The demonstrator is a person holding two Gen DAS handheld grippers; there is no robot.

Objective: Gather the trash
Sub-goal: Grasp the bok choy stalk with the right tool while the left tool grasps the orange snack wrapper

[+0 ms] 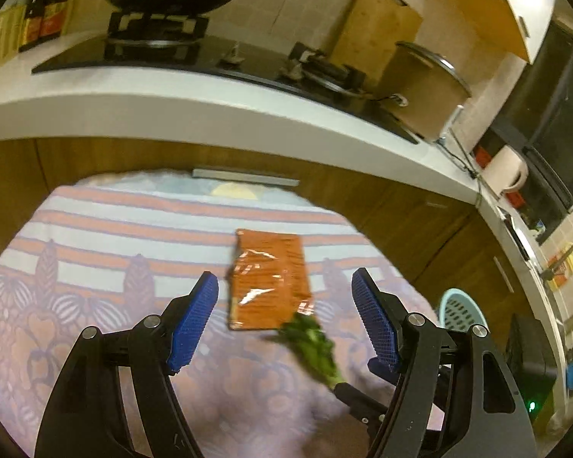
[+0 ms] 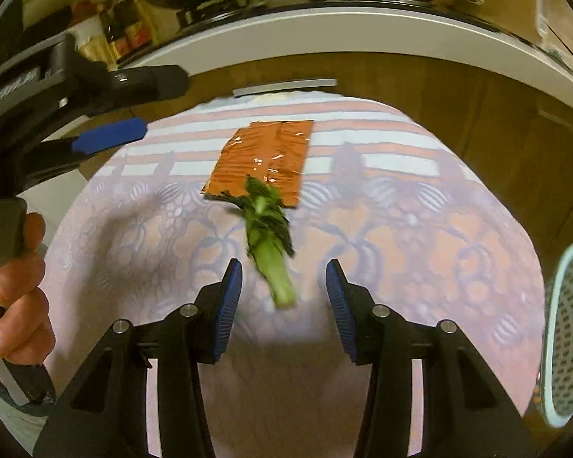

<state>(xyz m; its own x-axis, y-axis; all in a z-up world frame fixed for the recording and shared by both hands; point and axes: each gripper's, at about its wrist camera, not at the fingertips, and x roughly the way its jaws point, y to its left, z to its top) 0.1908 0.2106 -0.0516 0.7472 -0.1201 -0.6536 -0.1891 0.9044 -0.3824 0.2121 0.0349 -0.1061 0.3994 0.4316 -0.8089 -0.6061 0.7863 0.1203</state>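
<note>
Though blurred, vegetable stalk (image 2: 269, 236) lengthwise, leaves toward wrapper (image 2: 263, 160)

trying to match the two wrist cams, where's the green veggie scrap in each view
Left wrist: green vegetable scrap lies lower centre-right, between the open fingers, leaves toward the wrapper.
Right wrist: it lies in the centre, stalk end between the open fingers.
Shared landmark: orange wrapper, just beyond the leafy end.

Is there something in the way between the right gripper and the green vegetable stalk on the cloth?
Nothing visible. The right gripper is open, and the vegetable stalk lies on the patterned cloth just ahead of its fingertips, cut end toward them.
</note>
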